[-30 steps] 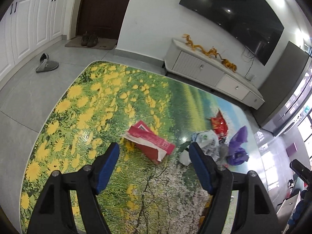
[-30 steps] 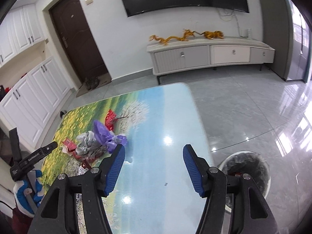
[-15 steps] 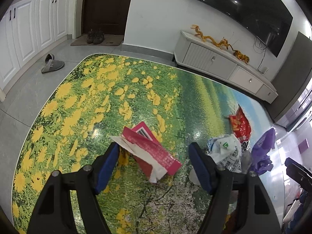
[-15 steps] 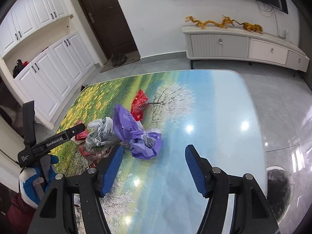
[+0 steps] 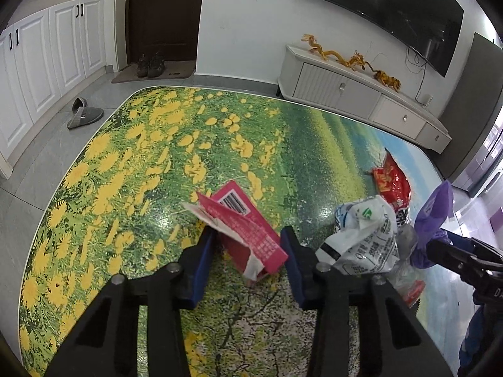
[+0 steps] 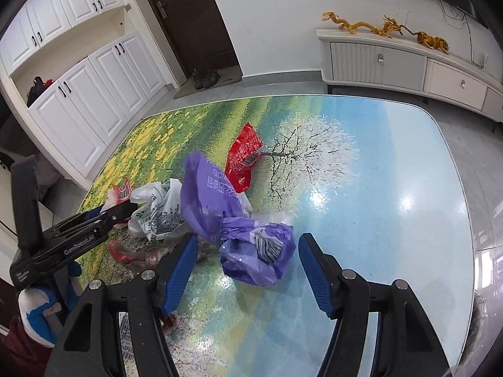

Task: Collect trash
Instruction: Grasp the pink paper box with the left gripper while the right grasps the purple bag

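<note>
A torn pink carton (image 5: pixel 243 227) lies on the picture-printed table (image 5: pixel 157 144). My left gripper (image 5: pixel 248 248) is open with its blue pads on either side of the carton's near end, not pressing it. Right of it lie a white printed bag (image 5: pixel 364 235), a red snack wrapper (image 5: pixel 391 183) and a purple bag (image 5: pixel 435 216). In the right wrist view my right gripper (image 6: pixel 246 251) is open around the crumpled purple bag (image 6: pixel 251 245). The white bag (image 6: pixel 157 210) and red wrapper (image 6: pixel 243 157) lie behind it.
A white TV cabinet (image 5: pixel 361 94) with gold dragon figures stands beyond the table under a wall TV. White cupboards (image 5: pixel 47 56), a dark door, shoes and a grey slipper (image 5: pixel 83 116) are at the left. A dark bin (image 6: pixel 479 317) shows low at the table's right edge.
Both grippers have moved forward and down onto the trash. The left jaws have narrowed around the pink carton. The right gripper has swung left, off the bin, to the purple bag.
</note>
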A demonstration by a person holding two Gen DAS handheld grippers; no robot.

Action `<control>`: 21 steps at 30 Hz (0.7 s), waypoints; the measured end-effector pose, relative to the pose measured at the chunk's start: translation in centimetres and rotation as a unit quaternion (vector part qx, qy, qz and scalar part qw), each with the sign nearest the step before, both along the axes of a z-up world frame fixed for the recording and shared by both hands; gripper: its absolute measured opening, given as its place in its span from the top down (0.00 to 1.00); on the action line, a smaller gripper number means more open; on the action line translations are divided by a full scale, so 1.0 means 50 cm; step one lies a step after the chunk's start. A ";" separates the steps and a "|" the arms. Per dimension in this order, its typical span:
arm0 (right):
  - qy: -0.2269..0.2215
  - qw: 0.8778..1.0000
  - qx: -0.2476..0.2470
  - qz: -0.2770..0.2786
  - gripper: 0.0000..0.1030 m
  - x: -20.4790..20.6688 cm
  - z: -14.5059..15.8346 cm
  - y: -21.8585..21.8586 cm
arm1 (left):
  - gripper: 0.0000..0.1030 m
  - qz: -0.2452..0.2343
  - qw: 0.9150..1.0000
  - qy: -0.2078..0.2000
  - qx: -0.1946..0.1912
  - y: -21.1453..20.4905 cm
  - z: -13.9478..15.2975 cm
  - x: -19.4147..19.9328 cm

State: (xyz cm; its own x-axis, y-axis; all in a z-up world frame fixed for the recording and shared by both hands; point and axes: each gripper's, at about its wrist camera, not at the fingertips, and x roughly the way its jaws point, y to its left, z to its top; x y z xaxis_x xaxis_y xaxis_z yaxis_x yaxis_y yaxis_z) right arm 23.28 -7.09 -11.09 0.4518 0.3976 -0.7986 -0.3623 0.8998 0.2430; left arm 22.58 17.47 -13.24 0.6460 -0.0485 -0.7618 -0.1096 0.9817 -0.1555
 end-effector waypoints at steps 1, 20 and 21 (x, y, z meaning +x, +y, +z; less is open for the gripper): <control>0.001 1.000 -0.001 0.001 0.38 0.001 -0.002 0.001 | 0.65 -0.001 1.000 0.000 -0.001 -0.001 0.000 -0.002; -0.008 0.998 0.048 -0.049 0.60 -0.115 0.039 -0.097 | 0.88 -0.052 0.997 -0.034 -0.035 -0.015 0.064 -0.113; -0.010 0.997 0.050 -0.052 0.60 -0.125 0.044 -0.100 | 0.88 -0.054 0.997 -0.036 -0.037 -0.015 0.067 -0.120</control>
State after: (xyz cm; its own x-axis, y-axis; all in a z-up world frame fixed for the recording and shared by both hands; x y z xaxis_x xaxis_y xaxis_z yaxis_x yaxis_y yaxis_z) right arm 17.04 -12.11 -8.89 0.5097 0.4246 -0.7483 -0.2742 0.9046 0.3265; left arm 16.56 16.74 -9.88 0.6868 -0.1746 -0.7055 0.0099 0.9729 -0.2311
